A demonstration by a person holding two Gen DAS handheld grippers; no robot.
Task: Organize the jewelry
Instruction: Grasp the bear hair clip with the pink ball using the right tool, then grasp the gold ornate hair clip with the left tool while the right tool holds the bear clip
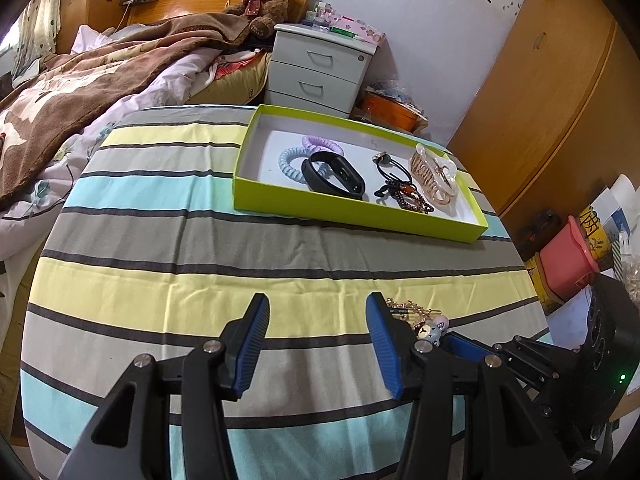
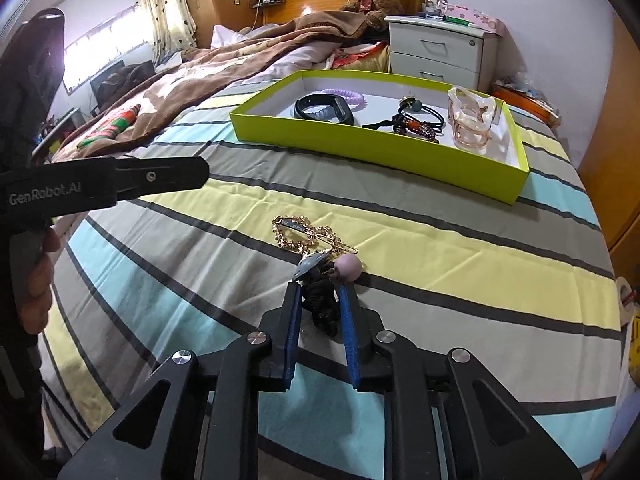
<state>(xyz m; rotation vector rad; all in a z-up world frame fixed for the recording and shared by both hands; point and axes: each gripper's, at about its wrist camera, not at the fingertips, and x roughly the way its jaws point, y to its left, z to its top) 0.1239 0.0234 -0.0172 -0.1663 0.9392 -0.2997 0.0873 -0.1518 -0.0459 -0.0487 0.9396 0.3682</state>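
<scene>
Nearest, the right gripper (image 2: 320,292) has its jaws clamped on a black hair tie (image 2: 320,304) with a pink bead, ready for lifting. Alongside, the left gripper (image 1: 318,316) waits, jaws apart and empty. Beyond lies a gold hair clip (image 2: 302,234); farthest, near the bed's far edge, the green box (image 2: 360,148) collects sorted pieces.

Right tongs (image 2: 318,298) pinch a black hair tie (image 2: 320,304) on the striped bed (image 2: 460,264). A gold hair clip (image 2: 304,234) lies just beyond. Farther back sits a green tray (image 2: 360,148).

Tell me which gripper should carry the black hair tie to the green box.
Right. The right gripper is already shut on the black hair tie; the left gripper is open and empty, over the bedspread.
</scene>
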